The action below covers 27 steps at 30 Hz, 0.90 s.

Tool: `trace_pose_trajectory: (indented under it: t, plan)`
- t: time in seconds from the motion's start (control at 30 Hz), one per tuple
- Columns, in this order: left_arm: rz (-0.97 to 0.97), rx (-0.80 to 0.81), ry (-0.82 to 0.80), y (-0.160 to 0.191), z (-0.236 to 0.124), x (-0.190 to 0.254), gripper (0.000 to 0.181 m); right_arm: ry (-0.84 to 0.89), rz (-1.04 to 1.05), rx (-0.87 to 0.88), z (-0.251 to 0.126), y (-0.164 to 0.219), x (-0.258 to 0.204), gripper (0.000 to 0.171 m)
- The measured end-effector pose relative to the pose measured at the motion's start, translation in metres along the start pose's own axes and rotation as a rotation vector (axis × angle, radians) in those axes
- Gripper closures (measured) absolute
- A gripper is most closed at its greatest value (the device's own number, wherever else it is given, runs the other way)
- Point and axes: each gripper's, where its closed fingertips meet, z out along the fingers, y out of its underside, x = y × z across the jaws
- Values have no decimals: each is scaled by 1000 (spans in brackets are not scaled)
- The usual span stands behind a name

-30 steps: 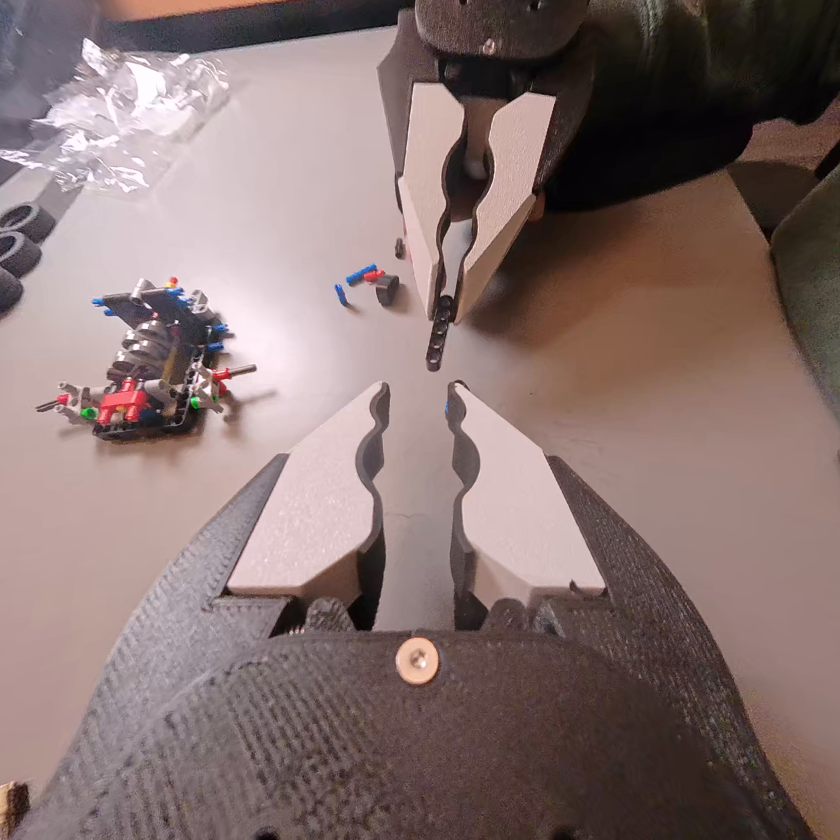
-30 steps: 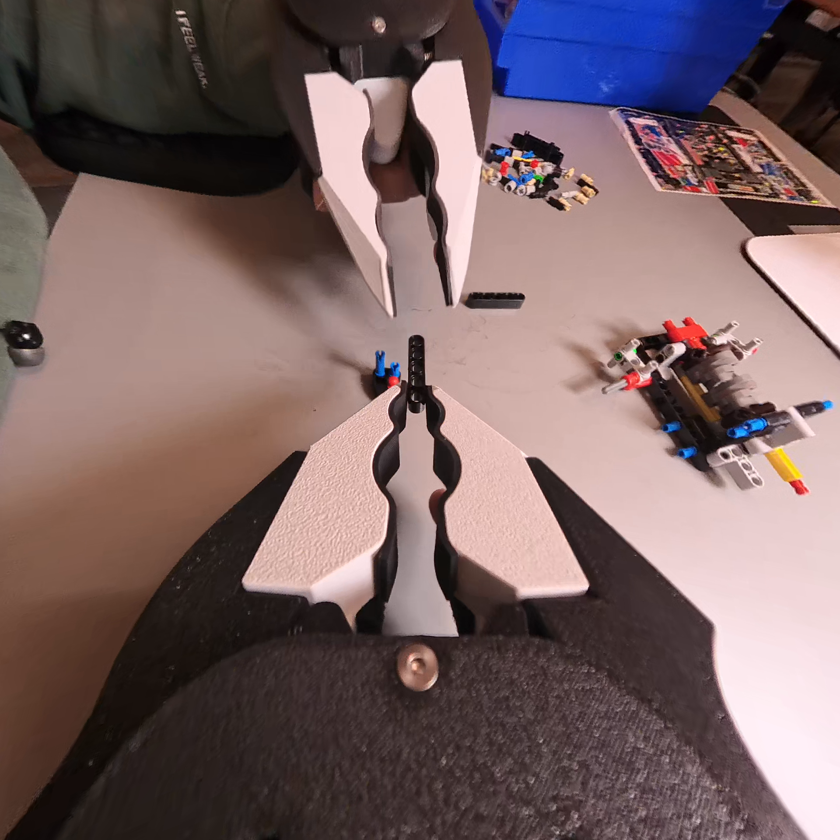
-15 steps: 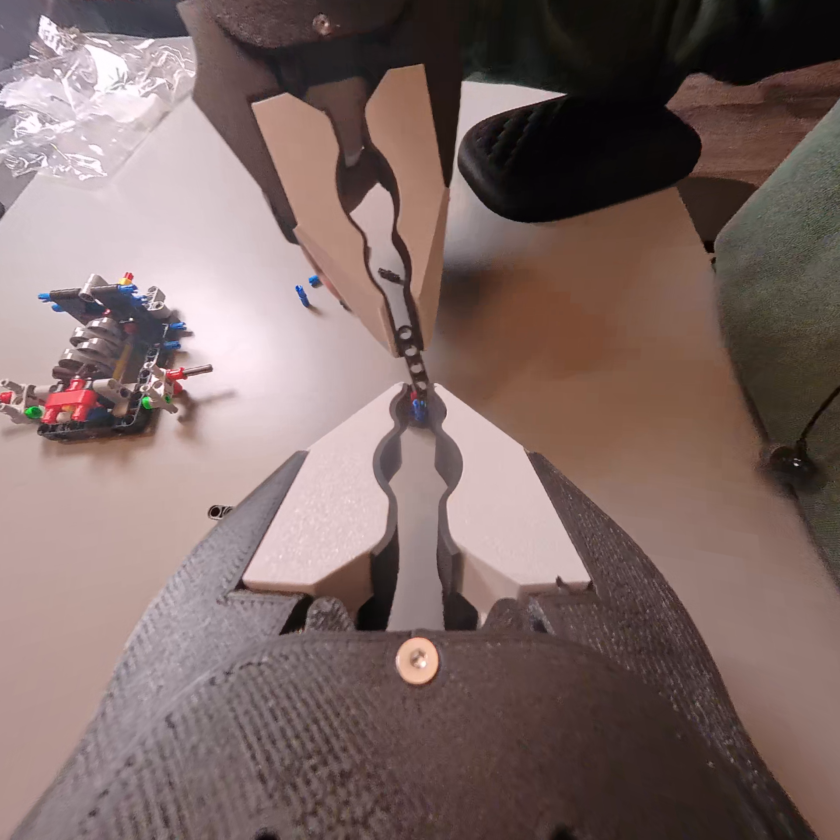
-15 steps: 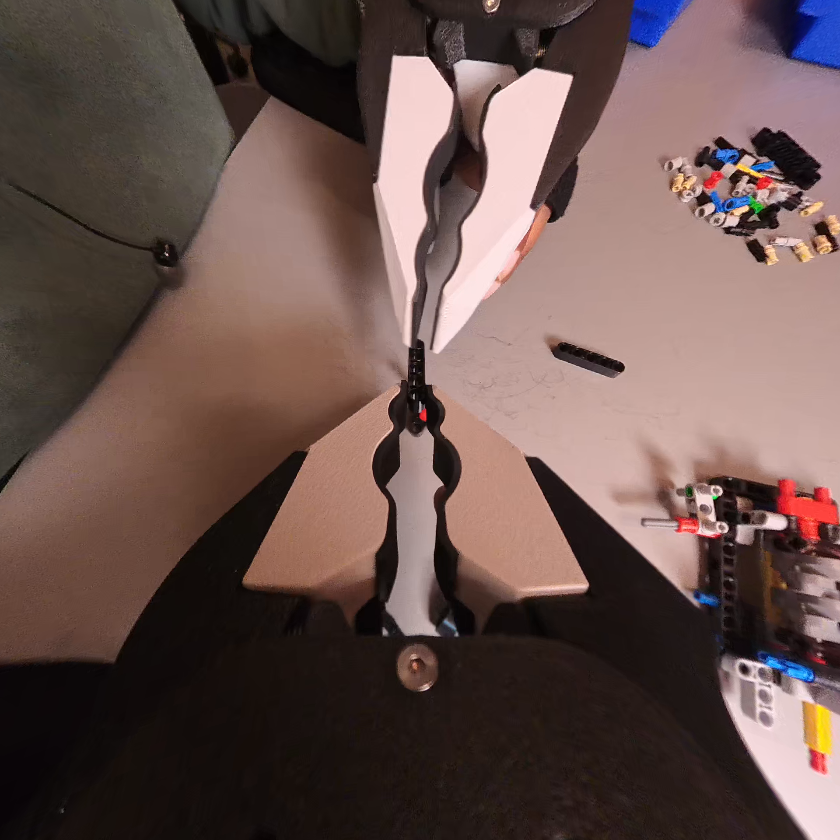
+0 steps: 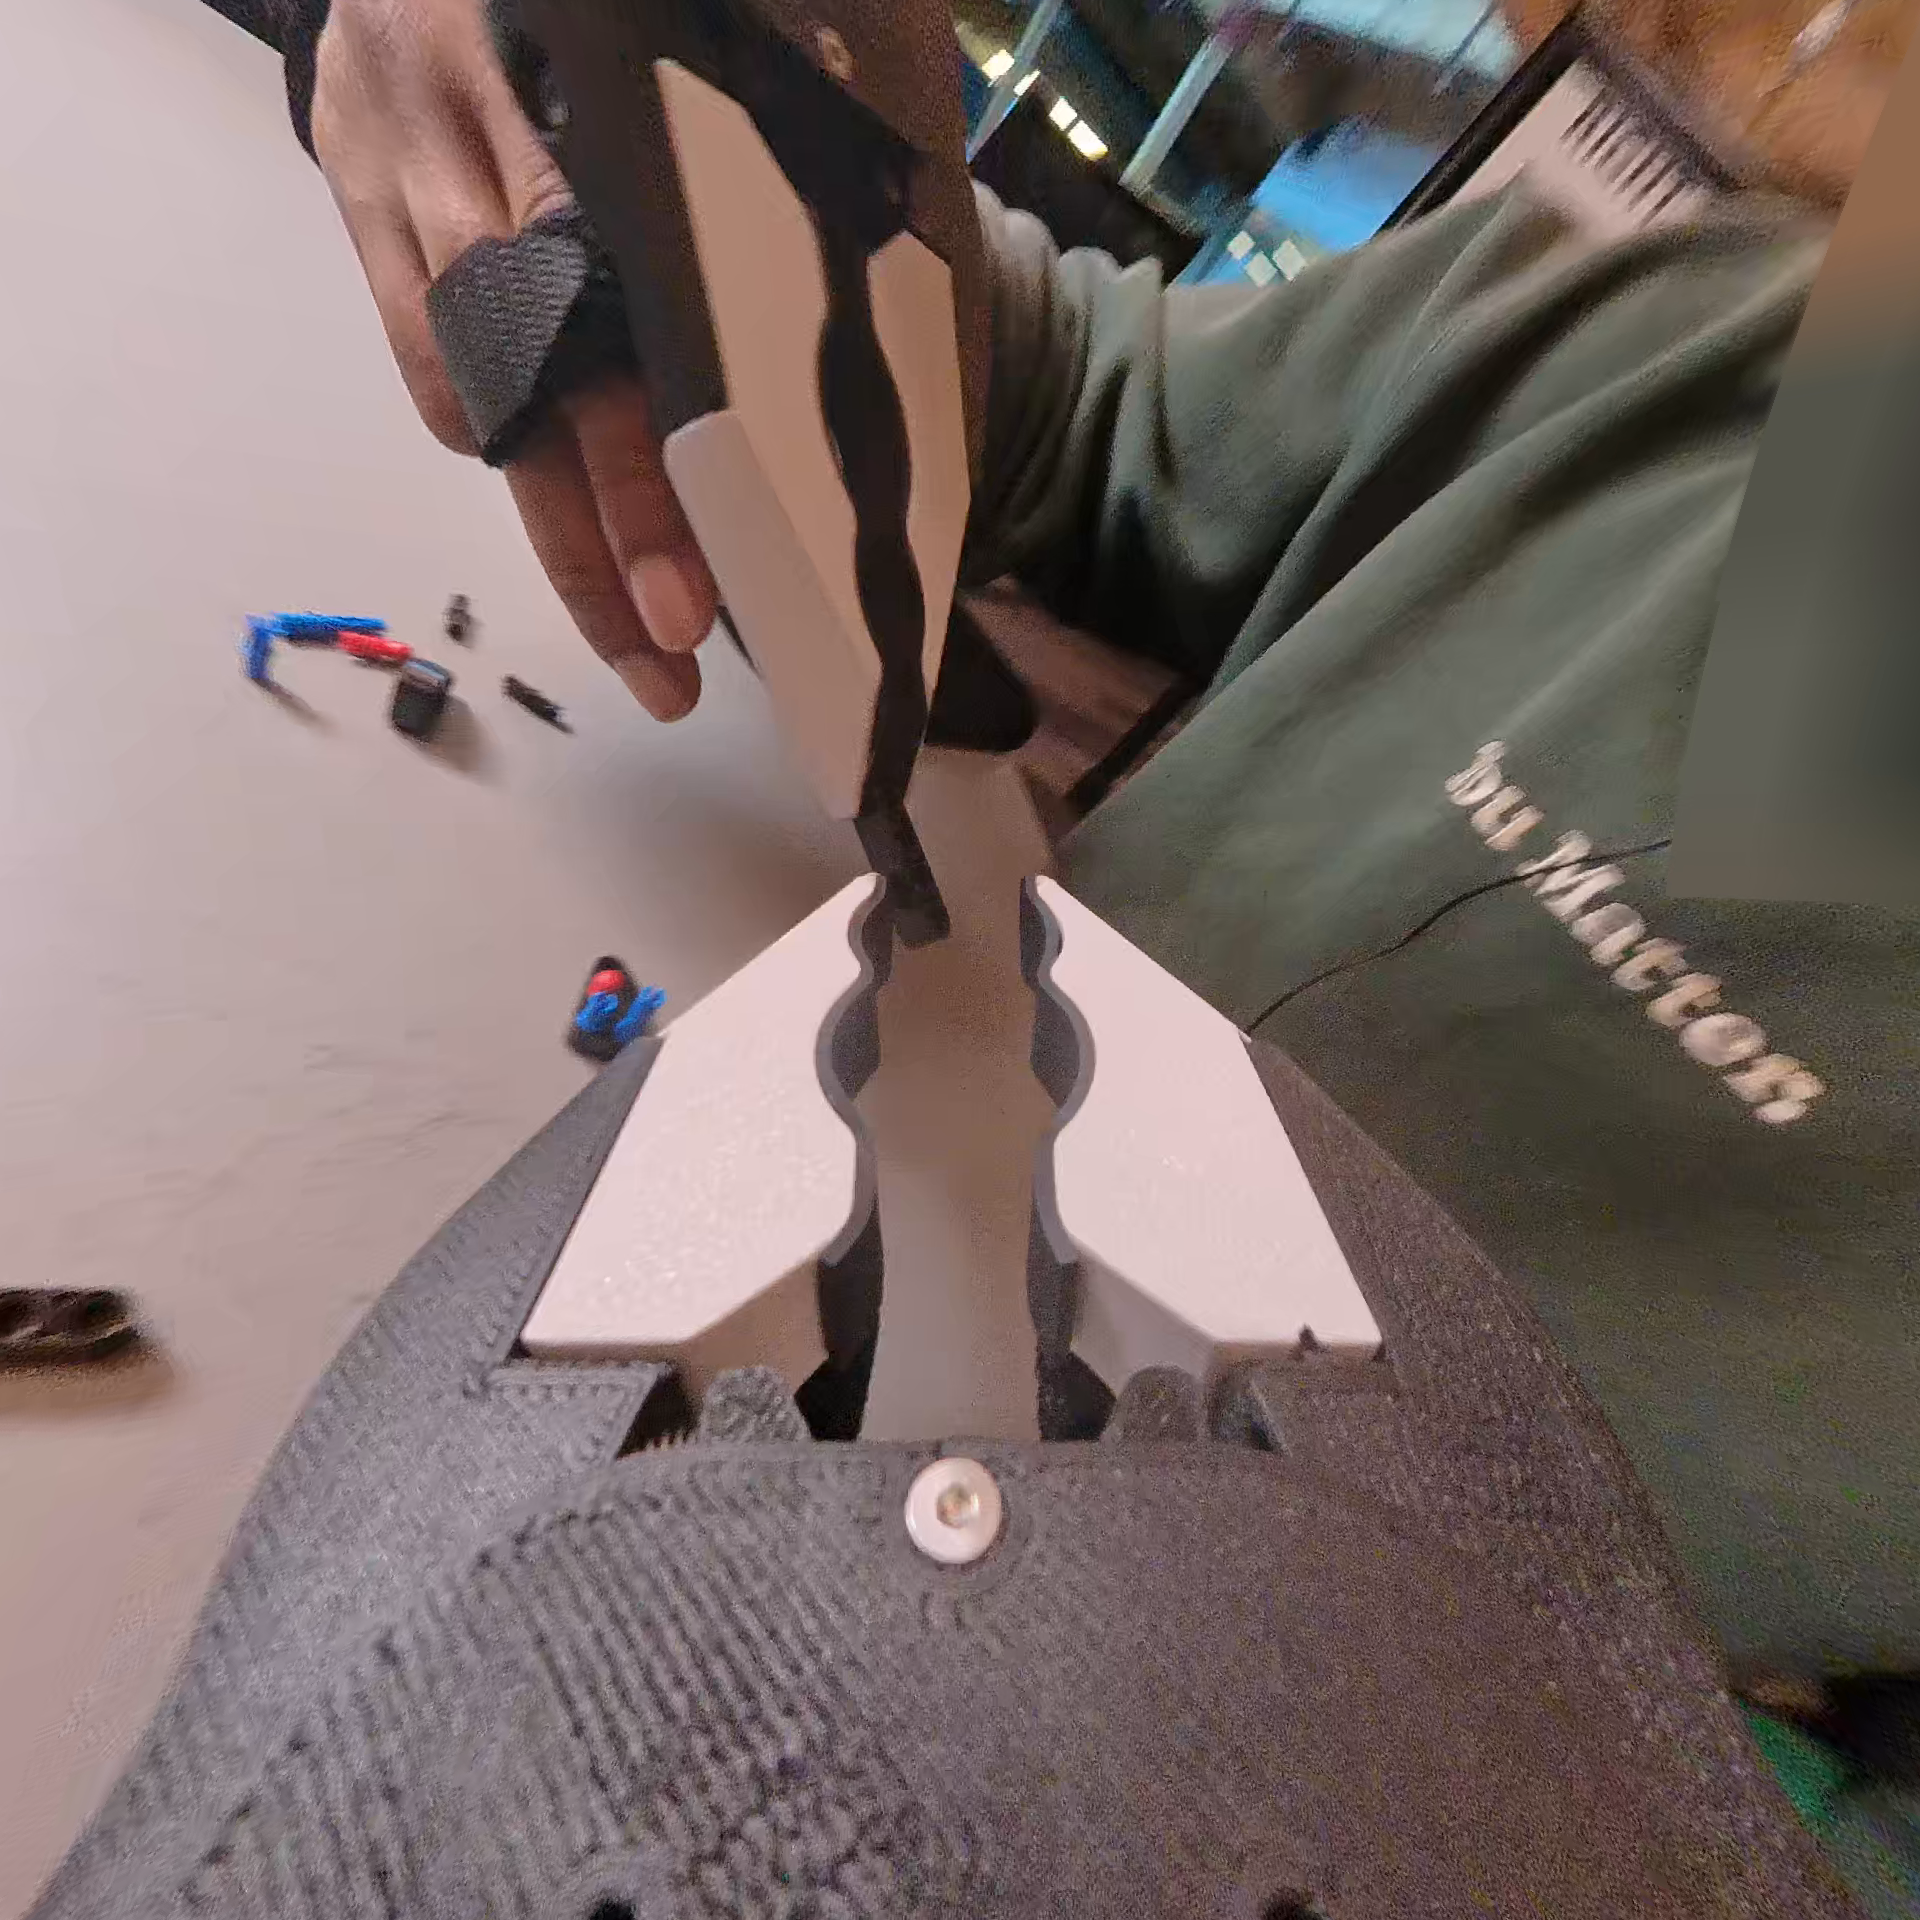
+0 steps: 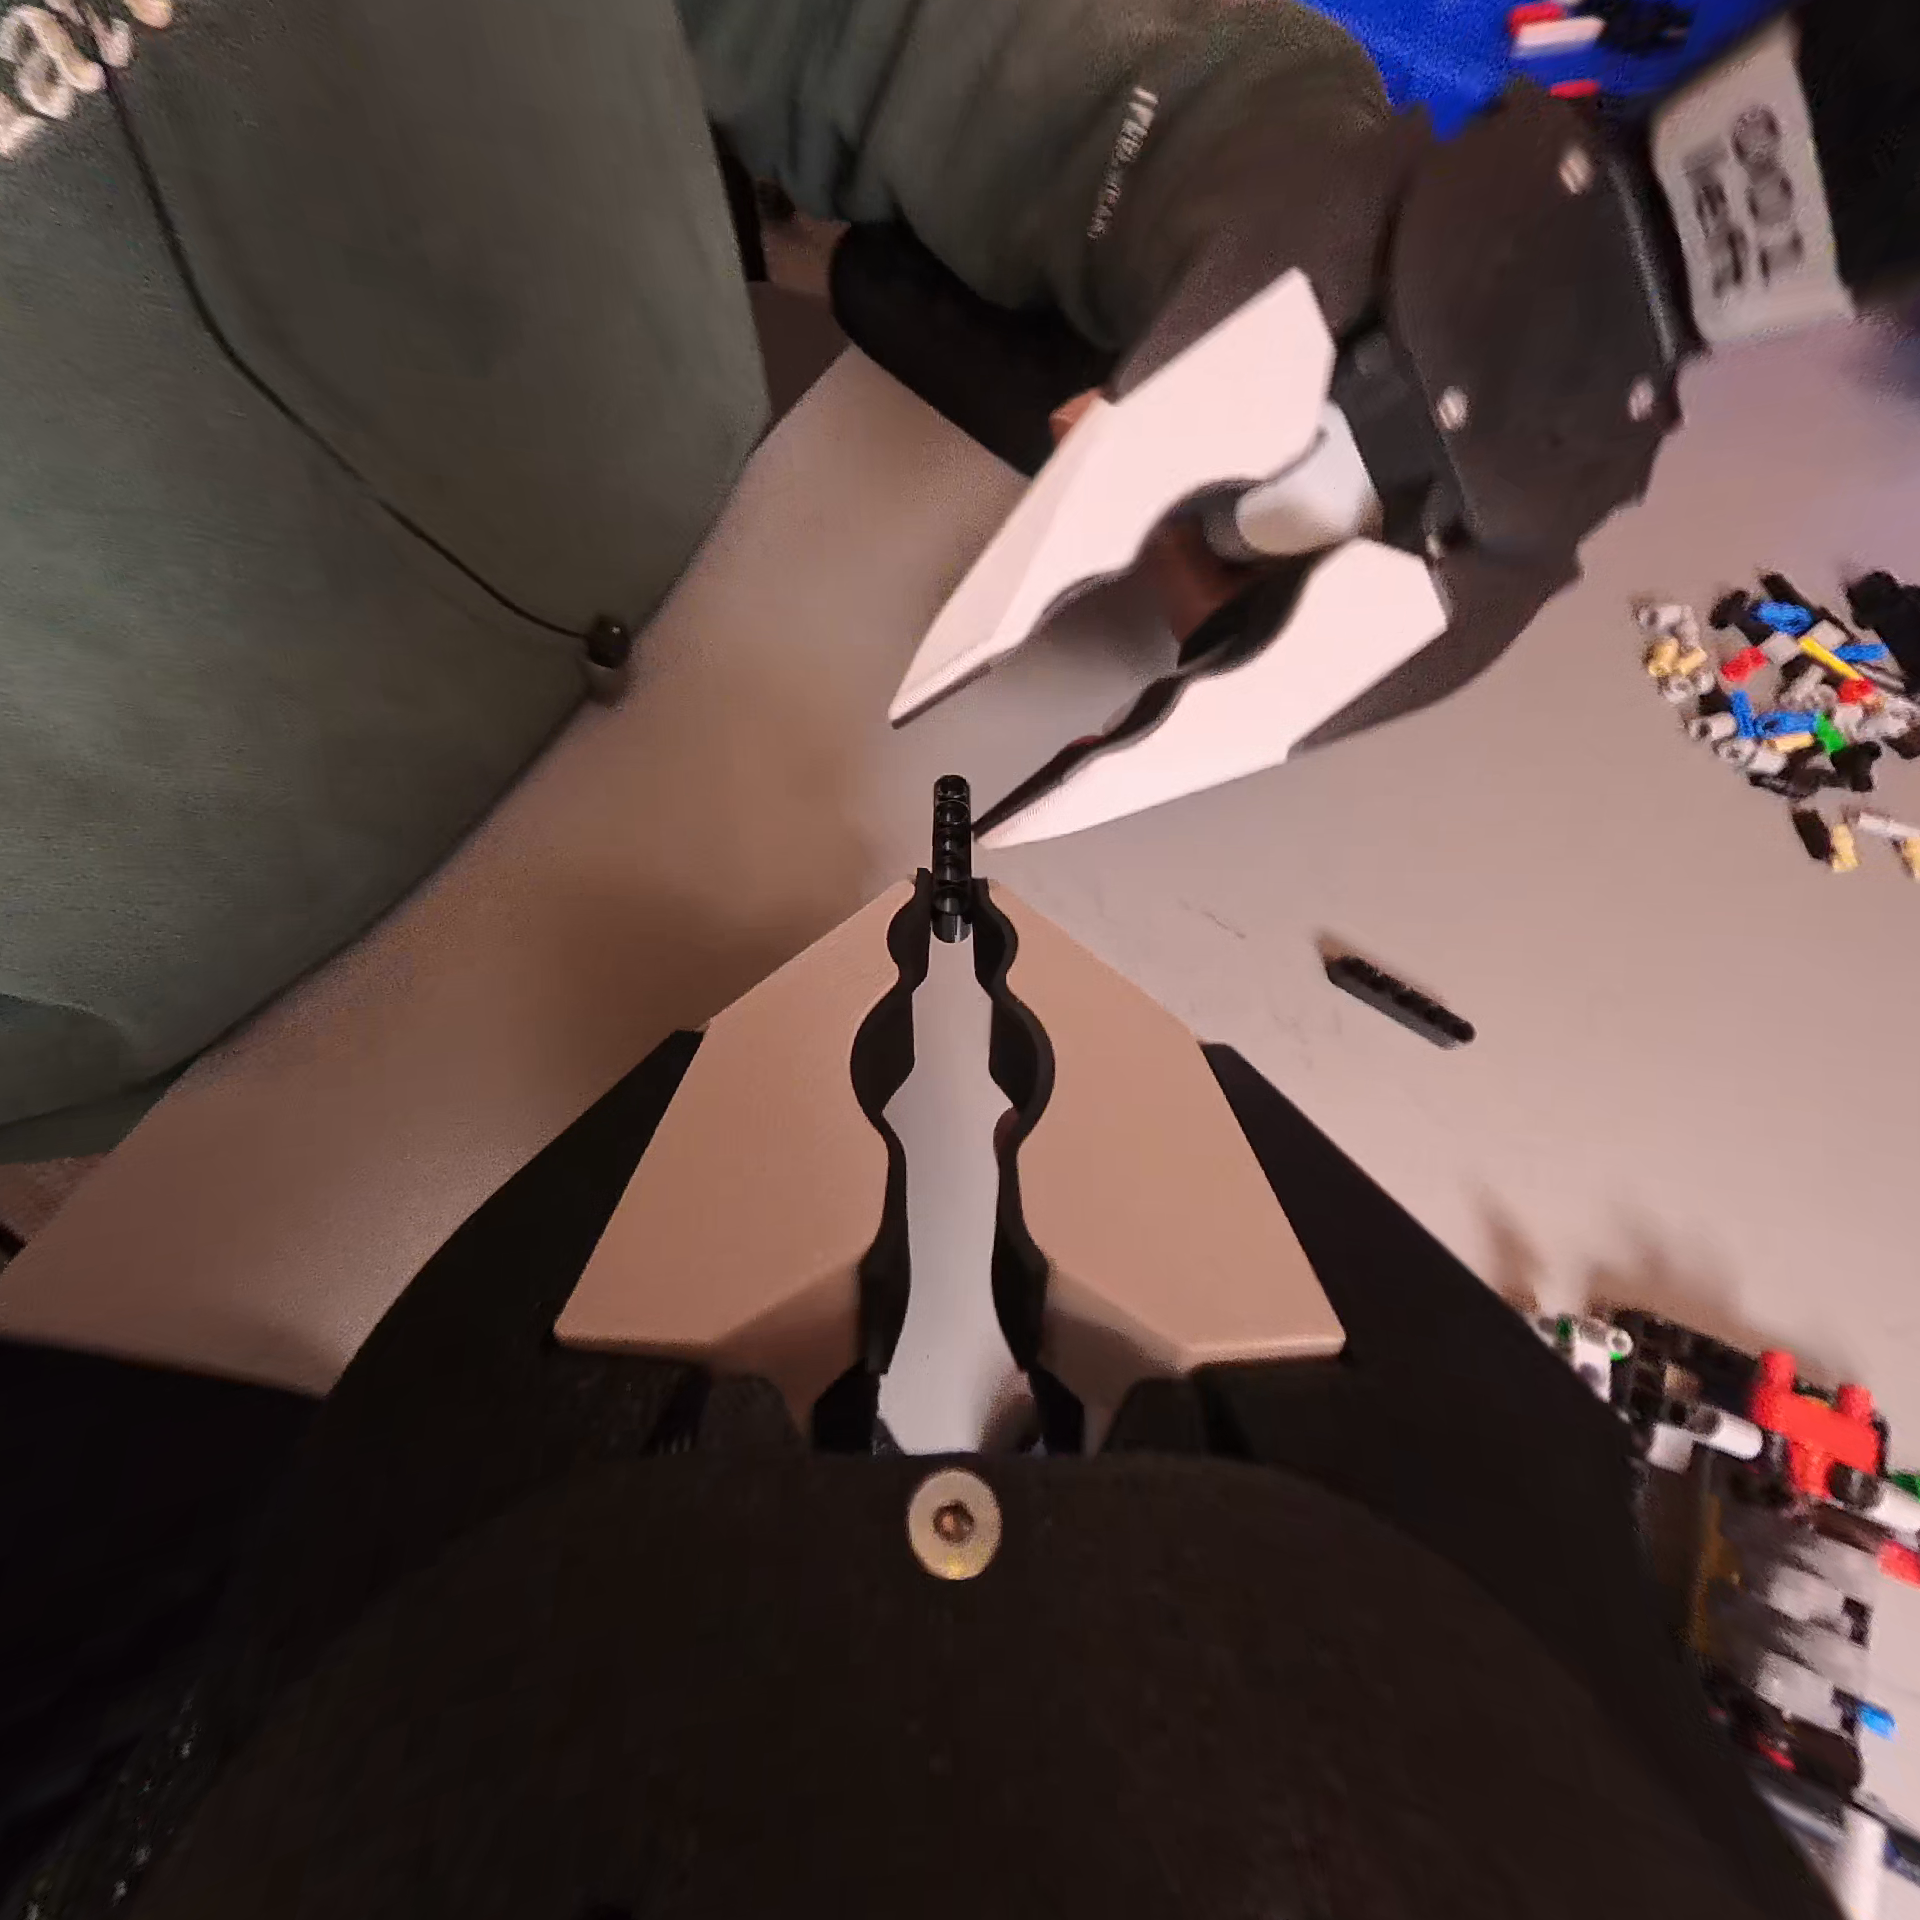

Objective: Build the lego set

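**Gripping the black beam above the table edge**

Right gripper (image 6: pixel 951 883): the jaws pinch one end of a black lego beam (image 6: pixel 950 844) with a row of holes. The beam projects forward past the fingertips, held clear of the table (image 6: pixel 1351 883). In the left wrist view the same beam (image 5: pixel 902 883) hangs from the tips of the right gripper and ends just in front of the left gripper's near fingertip.

Left gripper (image 5: pixel 954 883): the jaws stand spread, with nothing between them. In the right wrist view its tips lie just beside the free end of the beam; contact cannot be confirmed.

Items on the table:
- A second black beam (image 6: pixel 1397 1003) lies flat, to the right of the held beam and well apart from it.
- A pile of small loose parts (image 6: pixel 1787 696) lies farther right.
- A partly built model (image 6: pixel 1766 1475) sits at the right edge, blurred.
- Several small blue, red and black pieces (image 5: pixel 353 655) lie in the left wrist view, with one more small cluster (image 5: pixel 613 1008) near the left gripper.

A hand (image 5: pixel 499 343) holds the right gripper's body.
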Motion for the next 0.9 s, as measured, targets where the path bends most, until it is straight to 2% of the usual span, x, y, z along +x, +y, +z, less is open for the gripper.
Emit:
trace_pose_trajectory:
  t: [0.07,0.17,0.33,0.4,0.53,0.67,0.77,0.9]
  plan:
    - [-106,39,82,-6,2,4,162,-19,-28,-25,0,-5,-4,167]
    - [-184,61,93,-8,5,-1,174,-32,-59,-60,0,-8,-6,167]
    - [-215,95,58,-12,5,-5,176,-3,-50,-52,-5,-6,-3,167]
    - [-227,98,61,-11,5,-5,169,3,-47,-28,-7,-7,-4,167]
    - [-254,88,100,-11,9,-1,168,-2,-75,-31,-6,-11,-9,167]
    - [-242,86,127,-11,10,5,174,16,-87,-41,-6,-15,-7,166]
    - [-279,205,40,-26,-2,-13,175,222,-29,-33,-20,-13,26,157]
    - [-412,420,-96,-43,-25,-45,175,541,55,50,-38,-3,52,118]
